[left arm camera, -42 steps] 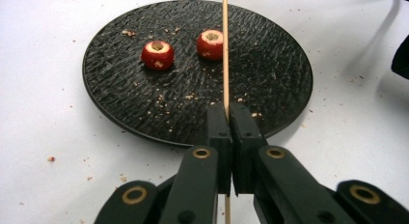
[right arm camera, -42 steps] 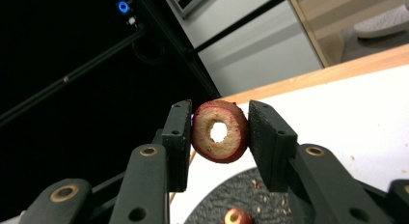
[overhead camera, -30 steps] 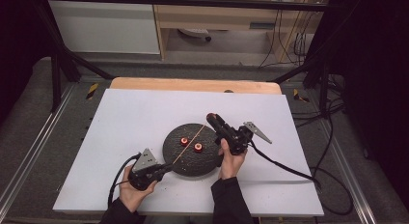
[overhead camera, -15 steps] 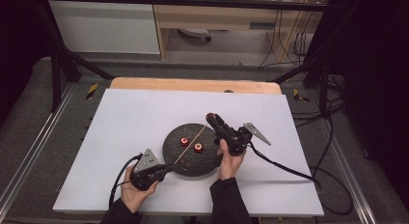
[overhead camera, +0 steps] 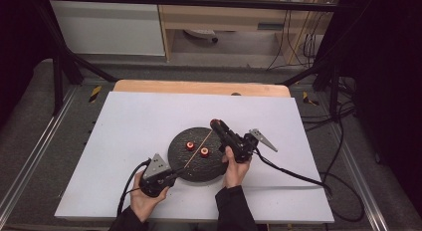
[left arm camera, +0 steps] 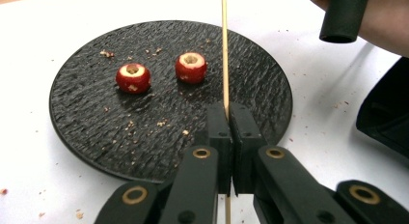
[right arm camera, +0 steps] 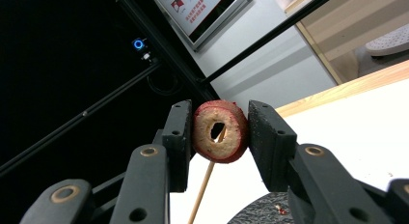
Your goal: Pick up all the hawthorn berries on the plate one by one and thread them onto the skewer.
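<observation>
Now the left gripper [left arm camera: 226, 119] is clenched on a thin wooden skewer [left arm camera: 224, 50], which runs over the round black slate plate [left arm camera: 96, 132] toward the right gripper [right arm camera: 218, 132]. That one grasps a cored red fruit ring [right arm camera: 221, 131], with the skewer tip at its hole. Two more cored red fruits [left arm camera: 133, 77] sit on the plate on the white surface [overhead camera: 134, 116].

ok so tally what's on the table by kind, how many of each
red fruit: 3, two on the plate, one in the right gripper
skewer: 1, in the left gripper
plate: 1
grippers: 2
total: 7
</observation>
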The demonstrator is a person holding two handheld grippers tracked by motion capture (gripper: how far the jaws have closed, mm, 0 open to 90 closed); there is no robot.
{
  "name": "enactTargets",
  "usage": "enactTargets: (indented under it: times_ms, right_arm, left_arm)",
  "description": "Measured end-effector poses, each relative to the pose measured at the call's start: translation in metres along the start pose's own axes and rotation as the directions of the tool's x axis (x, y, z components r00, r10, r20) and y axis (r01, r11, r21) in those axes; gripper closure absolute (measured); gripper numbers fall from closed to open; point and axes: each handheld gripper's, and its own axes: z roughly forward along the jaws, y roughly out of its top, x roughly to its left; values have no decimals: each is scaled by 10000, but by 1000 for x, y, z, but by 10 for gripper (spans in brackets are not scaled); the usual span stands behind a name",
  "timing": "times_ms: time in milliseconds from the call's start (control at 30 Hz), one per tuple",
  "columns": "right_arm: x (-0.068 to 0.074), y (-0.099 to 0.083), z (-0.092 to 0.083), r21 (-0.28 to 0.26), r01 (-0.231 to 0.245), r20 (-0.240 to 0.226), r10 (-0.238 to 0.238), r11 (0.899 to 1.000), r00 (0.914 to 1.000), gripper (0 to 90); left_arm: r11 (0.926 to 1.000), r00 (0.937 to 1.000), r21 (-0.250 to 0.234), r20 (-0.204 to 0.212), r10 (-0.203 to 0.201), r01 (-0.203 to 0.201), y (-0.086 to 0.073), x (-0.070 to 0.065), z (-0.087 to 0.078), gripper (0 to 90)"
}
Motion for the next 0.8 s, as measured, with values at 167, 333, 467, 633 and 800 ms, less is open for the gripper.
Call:
enactTargets:
  times_ms: [167,333,467,633,800]
  right_arm:
    - [1,0,-2,74,14,-43,-13,10000,10000,630]
    - [2,1,-3,134,-19,-97,20,9999,10000,631]
    - [2,-1,-4,384,-43,-130,48,9993,9999,631]
    - [4,-1,-6,549,1,-165,8,9985,9999,631]
    - [6,-3,-10,919,38,-246,-16,9958,9997,631]
  left_arm:
    - [9999,9999,-64,17,-148,148,4,-1,3,880]
    - [9998,9999,-139,7,-128,128,11,-4,6,881]
    - [9997,9999,-195,-13,-164,164,18,-4,9,882]
    - [9996,9997,-169,94,-211,212,26,-3,14,882]
    - [9995,9995,-208,185,-239,243,34,-4,17,882]
